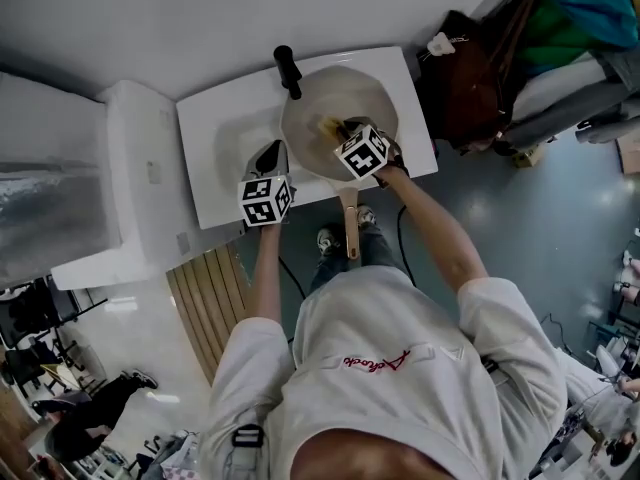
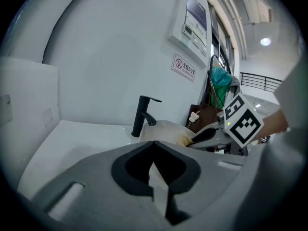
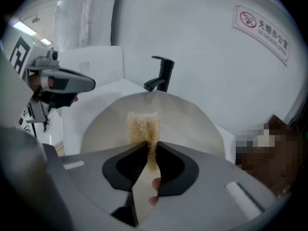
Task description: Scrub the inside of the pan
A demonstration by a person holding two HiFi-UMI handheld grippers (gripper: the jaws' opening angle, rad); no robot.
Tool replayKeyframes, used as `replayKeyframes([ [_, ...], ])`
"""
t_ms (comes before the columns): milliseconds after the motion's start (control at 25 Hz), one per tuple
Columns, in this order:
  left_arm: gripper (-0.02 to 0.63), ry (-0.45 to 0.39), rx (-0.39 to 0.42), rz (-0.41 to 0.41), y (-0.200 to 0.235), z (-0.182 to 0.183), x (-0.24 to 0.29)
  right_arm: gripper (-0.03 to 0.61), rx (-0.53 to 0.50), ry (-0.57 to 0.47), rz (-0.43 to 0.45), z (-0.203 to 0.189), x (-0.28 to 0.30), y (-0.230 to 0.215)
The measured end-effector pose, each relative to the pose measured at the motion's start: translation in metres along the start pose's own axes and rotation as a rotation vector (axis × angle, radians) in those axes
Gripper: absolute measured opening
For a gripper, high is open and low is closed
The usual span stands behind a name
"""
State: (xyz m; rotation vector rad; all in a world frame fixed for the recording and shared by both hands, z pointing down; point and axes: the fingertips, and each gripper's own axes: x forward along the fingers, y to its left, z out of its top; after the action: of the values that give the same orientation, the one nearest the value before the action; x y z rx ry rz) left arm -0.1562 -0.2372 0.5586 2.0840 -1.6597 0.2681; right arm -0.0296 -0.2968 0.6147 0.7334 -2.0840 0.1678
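Seeing the pan (image 1: 350, 93) sitting in the basin of the white worktop (image 1: 215, 133), right in front of the black tap (image 1: 288, 71). Its wooden handle (image 1: 349, 230) is sticking out over the front edge towards the person.

The right hand-held gripper (image 1: 348, 130) is reaching into the pan and is clenched on a yellowish scrub pad (image 1: 328, 125). The right gripper view is showing it clearly: jaws pinching the near end of the scrub pad (image 3: 143, 124), right hand-held gripper (image 3: 151, 146) pointing at the pale pan (image 3: 192, 124) interior, pad lying against the inside surface, tap (image 3: 162, 73) just behind the far rim.

The left hand-held gripper (image 1: 268, 160) is hanging over the worktop just left of the pan, not touching it. Left gripper view: left hand-held gripper (image 2: 154, 146) is clenched with the jaws together and nothing between them. Past them I'm seeing the tap (image 2: 143, 114), the pan (image 2: 166, 129) rim and a bit of the scrub pad (image 2: 183, 139).

A dark brown bag (image 1: 470, 78) is sitting right of the worktop. A prohibition sign (image 3: 262, 28) is on the wall.
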Motion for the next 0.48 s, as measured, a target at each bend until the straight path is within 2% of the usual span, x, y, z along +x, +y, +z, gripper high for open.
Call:
replayKeyframes([
  [280,0.000,-0.029,0.021,-0.046,-0.019,0.013,-0.010,0.066,0.206,-0.231,-0.070,0.011,-0.046,-0.007],
  [480,0.000,-0.044,0.043,-0.062,-0.032,0.021,-0.019,0.066,0.262,-0.272,-0.091,0.006,-0.073,-0.006],
])
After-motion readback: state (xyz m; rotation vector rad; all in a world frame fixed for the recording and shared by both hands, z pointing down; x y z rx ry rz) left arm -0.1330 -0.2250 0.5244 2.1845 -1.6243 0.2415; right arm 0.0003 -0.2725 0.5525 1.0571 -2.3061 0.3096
